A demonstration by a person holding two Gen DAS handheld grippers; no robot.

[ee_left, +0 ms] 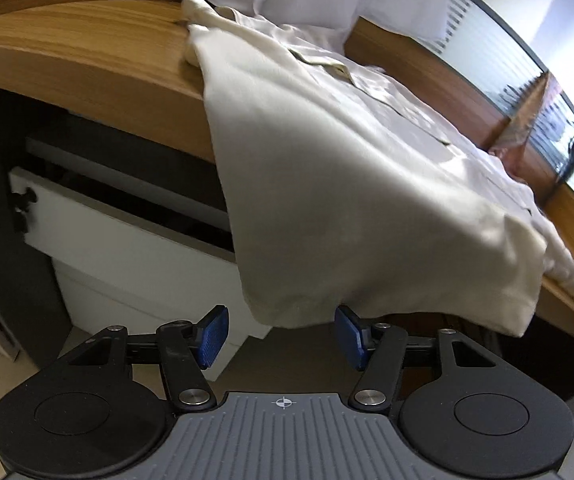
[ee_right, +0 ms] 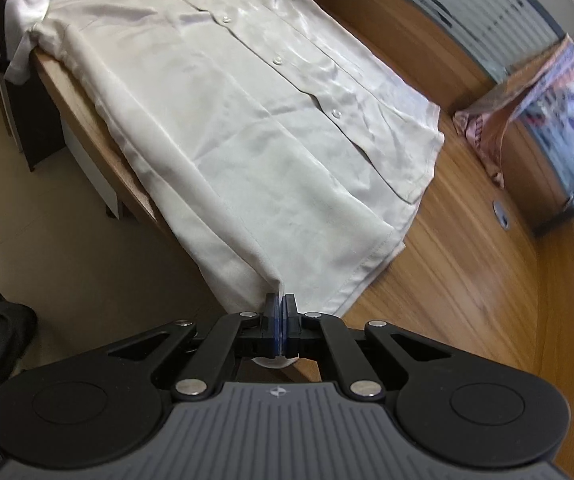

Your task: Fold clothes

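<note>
Wooden desk (ee_right: 467, 248); right gripper (ee_right: 280, 308) angled down, pinching shirt (ee_right: 215, 120) hem; left gripper (ee_left: 282, 332) parted below overhang.

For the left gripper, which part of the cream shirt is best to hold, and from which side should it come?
Probably the hem edge of the cream shirt that hangs over the front of the wooden table. The left gripper is open just under it, so coming from below and in front lets the fingers close on the loose fabric. The right gripper already pinches the other hem corner.
</note>
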